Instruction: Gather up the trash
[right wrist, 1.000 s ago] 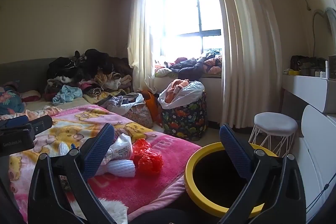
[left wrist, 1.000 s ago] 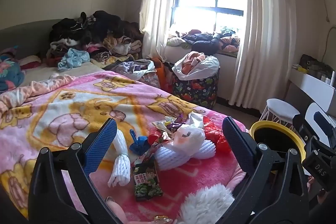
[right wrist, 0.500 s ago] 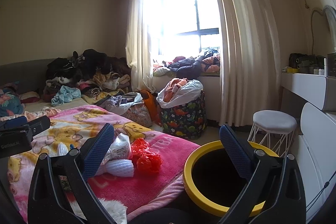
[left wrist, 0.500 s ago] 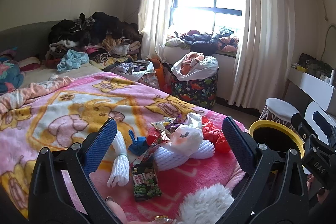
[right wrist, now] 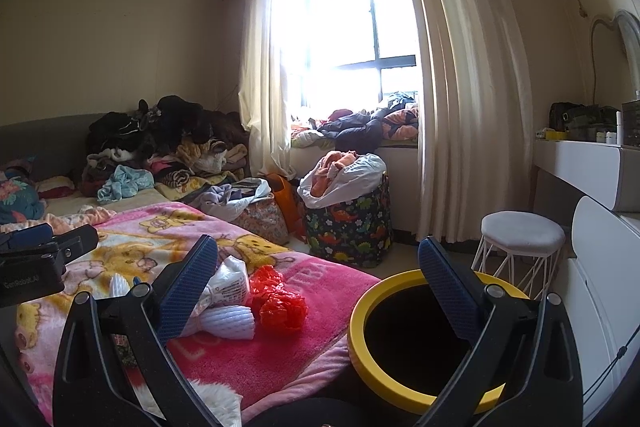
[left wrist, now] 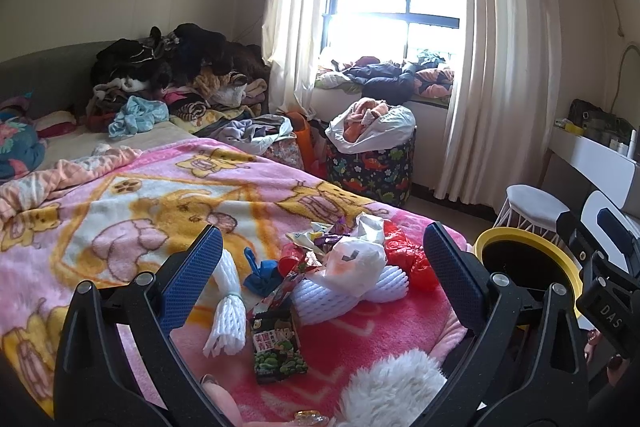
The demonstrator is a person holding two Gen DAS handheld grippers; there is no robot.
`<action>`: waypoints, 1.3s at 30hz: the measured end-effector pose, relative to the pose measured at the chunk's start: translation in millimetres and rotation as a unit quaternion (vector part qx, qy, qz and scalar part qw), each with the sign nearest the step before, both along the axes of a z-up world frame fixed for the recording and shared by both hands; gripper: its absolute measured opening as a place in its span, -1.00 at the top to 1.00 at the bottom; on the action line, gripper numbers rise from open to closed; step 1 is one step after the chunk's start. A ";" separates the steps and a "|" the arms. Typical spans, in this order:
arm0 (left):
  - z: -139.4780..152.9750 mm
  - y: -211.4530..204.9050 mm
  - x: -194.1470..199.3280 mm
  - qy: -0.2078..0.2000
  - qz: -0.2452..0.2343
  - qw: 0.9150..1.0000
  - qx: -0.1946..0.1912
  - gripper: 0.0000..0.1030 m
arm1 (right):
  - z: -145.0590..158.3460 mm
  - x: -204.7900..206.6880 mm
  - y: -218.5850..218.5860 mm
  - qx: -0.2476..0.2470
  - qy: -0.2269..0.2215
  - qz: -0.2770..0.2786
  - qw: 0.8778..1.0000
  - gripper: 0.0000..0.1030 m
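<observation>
A heap of trash lies on the pink blanket (left wrist: 120, 211): a white foam net (left wrist: 228, 303), a green snack packet (left wrist: 278, 345), a white plastic bag (left wrist: 354, 261), a red plastic bag (left wrist: 408, 257), a blue scrap (left wrist: 260, 273) and crumpled wrappers (left wrist: 320, 233). My left gripper (left wrist: 320, 263) hovers open just short of the heap, holding nothing. Beside the bed stands a yellow-rimmed black bin (right wrist: 416, 339), also visible from the left (left wrist: 524, 259). My right gripper (right wrist: 318, 275) is open and empty, between the red bag (right wrist: 280, 301) and the bin. A foam net (right wrist: 228, 321) lies by its left finger.
Clothes are piled at the far end of the bed (left wrist: 172, 67) and on the window sill (left wrist: 384, 75). A dinosaur-print hamper (right wrist: 348, 223) stands by the curtain. A white stool (right wrist: 520, 239) and a white dresser (right wrist: 600, 247) stand on the right. A fluffy white thing (left wrist: 392, 387) lies near me.
Both views have tilted up slightly, so the room sits a little lower in frame. Both grippers stay open and the trash has not moved.
</observation>
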State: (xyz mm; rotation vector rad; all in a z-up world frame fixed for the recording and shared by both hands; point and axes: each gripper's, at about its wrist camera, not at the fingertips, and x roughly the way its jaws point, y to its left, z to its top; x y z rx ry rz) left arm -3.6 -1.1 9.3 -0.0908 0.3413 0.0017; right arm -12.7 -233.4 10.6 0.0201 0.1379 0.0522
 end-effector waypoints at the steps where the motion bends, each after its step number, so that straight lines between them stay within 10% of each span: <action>1: -0.1 0.0 0.0 0.000 0.000 1.000 0.000 -0.79 | -0.1 0.0 -0.2 0.000 0.000 0.001 1.000 -0.90; 22: 1.1 -1.3 -0.2 -0.001 0.001 1.000 0.002 -0.79 | -5.3 0.8 4.2 -0.001 0.010 0.014 1.000 -0.90; 39: -6.3 47.3 13.9 0.021 0.062 0.998 -0.012 -0.79 | -2.2 26.2 52.8 -0.027 0.063 0.139 0.988 -0.90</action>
